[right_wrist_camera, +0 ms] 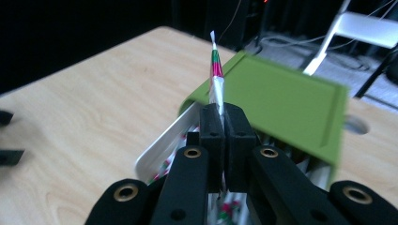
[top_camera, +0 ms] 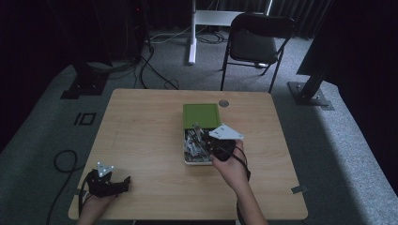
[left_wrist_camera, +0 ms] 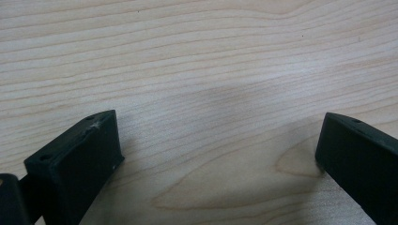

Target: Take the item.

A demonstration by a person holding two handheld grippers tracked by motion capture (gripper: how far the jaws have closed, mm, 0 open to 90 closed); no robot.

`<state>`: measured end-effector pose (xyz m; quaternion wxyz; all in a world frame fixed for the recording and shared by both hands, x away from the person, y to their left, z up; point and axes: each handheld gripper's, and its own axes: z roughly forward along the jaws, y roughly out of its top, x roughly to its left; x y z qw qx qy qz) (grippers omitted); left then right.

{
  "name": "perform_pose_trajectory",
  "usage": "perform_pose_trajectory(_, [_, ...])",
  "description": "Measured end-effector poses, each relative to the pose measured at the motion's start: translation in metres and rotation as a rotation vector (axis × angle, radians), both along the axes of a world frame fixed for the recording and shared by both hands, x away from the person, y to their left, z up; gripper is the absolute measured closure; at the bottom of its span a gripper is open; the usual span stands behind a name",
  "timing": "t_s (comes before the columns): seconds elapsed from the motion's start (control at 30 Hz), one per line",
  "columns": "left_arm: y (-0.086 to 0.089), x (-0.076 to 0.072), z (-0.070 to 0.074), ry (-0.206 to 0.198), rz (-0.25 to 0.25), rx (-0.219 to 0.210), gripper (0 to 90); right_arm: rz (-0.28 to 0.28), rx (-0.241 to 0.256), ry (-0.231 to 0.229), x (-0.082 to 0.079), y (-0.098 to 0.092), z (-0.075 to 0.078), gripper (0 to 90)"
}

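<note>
Over the white box (right_wrist_camera: 159, 145) | right gripper (right_wrist_camera: 220, 117) jaws pinching wrapped straw (right_wrist_camera: 216, 70) | left gripper (left_wrist_camera: 220, 154) jaws spread on counter (left_wrist_camera: 197, 70)

Beyond my pale wooden table (top_camera: 141, 140), a black folding chair (top_camera: 256, 42) stands on grey carpet (top_camera: 338, 154) before dark curtains (top_camera: 70, 28).

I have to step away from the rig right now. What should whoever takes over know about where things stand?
Right gripper: jaws shut on one wrapped straw, lifted upright over the box.
Left gripper: jaws open, holding nothing, low over the table at its near left corner.
Box: white tray at mid-table, more wrapped straws inside, its green lid slid back over the far half.
Done: one straw picked out.
Left: set the straw down; where it should go cannot be told.
</note>
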<state>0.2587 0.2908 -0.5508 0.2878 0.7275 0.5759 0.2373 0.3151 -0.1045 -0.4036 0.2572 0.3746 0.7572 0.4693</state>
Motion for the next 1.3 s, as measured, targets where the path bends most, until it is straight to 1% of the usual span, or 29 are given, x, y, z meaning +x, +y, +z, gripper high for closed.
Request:
perform_pose_trajectory(0.03, [0.0, 0.0, 0.0, 0.0, 0.0, 0.0, 1.3, 0.0, 0.0, 0.0, 0.0, 0.0, 0.0, 88.2])
perform_pose_trajectory(0.07, [0.0, 0.0, 0.0, 0.0, 0.0, 0.0, 1.3, -0.007, 0.007, -0.009, 0.0, -0.003, 0.003, 88.2])
perform_pose_trajectory(0.1, [0.0, 0.0, 0.0, 0.001, 0.0, 0.0, 1.3, -0.035, 0.018, -0.03, 0.001, -0.011, 0.01, 88.2])
perform_pose_trajectory(0.13, [0.0, 0.0, 0.0, 0.001, -0.002, 0.002, 1.3, -0.047, 0.023, -0.037, 0.002, -0.015, 0.013, 88.2])
perform_pose_trajectory(0.17, [0.0, 0.0, 0.0, 0.0, -0.002, 0.002, 1.3, -0.059, 0.04, -0.043, 0.002, -0.019, 0.015, 88.2])
perform_pose_trajectory(0.23, [0.0, 0.0, 0.0, 0.001, -0.002, 0.002, 1.3, -0.09, 0.038, -0.054, 0.004, -0.028, 0.018, 88.2])
perform_pose_trajectory(0.27, [0.0, 0.0, 0.0, 0.0, -0.002, 0.002, 1.3, -0.106, 0.047, -0.06, 0.005, -0.032, 0.019, 88.2])
perform_pose_trajectory(0.37, [0.0, 0.0, 0.0, 0.001, -0.001, 0.0, 1.3, -0.142, 0.045, -0.074, 0.009, -0.046, 0.02, 88.2])
perform_pose_trajectory(0.43, [0.0, 0.0, 0.0, 0.001, -0.001, 0.0, 1.3, -0.159, 0.056, -0.069, 0.012, -0.054, 0.017, 88.2])
perform_pose_trajectory(0.5, [0.0, 0.0, 0.0, 0.001, -0.001, 0.0, 1.3, -0.197, 0.05, -0.076, 0.016, -0.062, 0.014, 88.2])
perform_pose_trajectory(0.57, [0.0, 0.0, 0.0, 0.001, -0.001, 0.0, 1.3, -0.215, 0.064, -0.066, 0.019, -0.069, 0.009, 88.2])
perform_pose_trajectory(0.6, [0.0, 0.0, 0.0, 0.0, -0.001, 0.0, 1.3, -0.236, 0.062, -0.065, 0.021, -0.072, 0.006, 88.1])
perform_pose_trajectory(0.63, [0.0, 0.0, 0.0, 0.001, -0.001, 0.001, 1.3, -0.24, 0.053, -0.057, 0.023, -0.075, 0.002, 88.1])
perform_pose_trajectory(0.67, [0.0, 0.0, 0.0, 0.002, -0.003, 0.002, 1.3, -0.25, 0.073, -0.048, 0.025, -0.077, -0.002, 88.2])
perform_pose_trajectory(0.73, [0.0, 0.0, 0.0, 0.003, -0.003, 0.002, 1.3, -0.26, 0.07, -0.027, 0.03, -0.081, -0.011, 88.2])
perform_pose_trajectory(0.77, [0.0, 0.0, 0.0, 0.001, -0.001, 0.001, 1.3, -0.267, 0.089, -0.018, 0.032, -0.082, -0.016, 88.2])
perform_pose_trajectory(0.87, [0.0, 0.0, 0.0, 0.001, 0.0, 0.0, 1.3, -0.277, 0.114, 0.017, 0.04, -0.086, -0.032, 88.1])
perform_pose_trajectory(0.93, [0.0, 0.0, 0.0, 0.002, -0.001, 0.0, 1.3, -0.29, 0.117, 0.045, 0.045, -0.086, -0.042, 88.1])
perform_pose_trajectory(1.0, [0.0, 0.0, 0.0, 0.002, -0.001, 0.001, 1.3, -0.296, 0.136, 0.077, 0.05, -0.087, -0.053, 88.1])
perform_pose_trajectory(1.03, [0.0, 0.0, 0.0, 0.002, -0.001, 0.0, 1.3, -0.304, 0.134, 0.086, 0.052, -0.086, -0.058, 88.2])
perform_pose_trajectory(1.1, [0.0, 0.0, 0.0, 0.002, -0.001, 0.0, 1.3, -0.313, 0.153, 0.108, 0.056, -0.086, -0.067, 88.1])
perform_pose_trajectory(1.17, [0.0, 0.0, 0.0, 0.002, -0.001, 0.0, 1.3, -0.327, 0.152, 0.119, 0.06, -0.085, -0.075, 88.1])
perform_pose_trajectory(1.23, [0.0, 0.0, 0.0, 0.001, -0.001, 0.0, 1.3, -0.336, 0.167, 0.146, 0.063, -0.085, -0.082, 88.1])
perform_pose_trajectory(1.3, [0.0, 0.0, 0.0, 0.002, -0.001, 0.0, 1.3, -0.347, 0.166, 0.156, 0.065, -0.083, -0.088, 88.1])
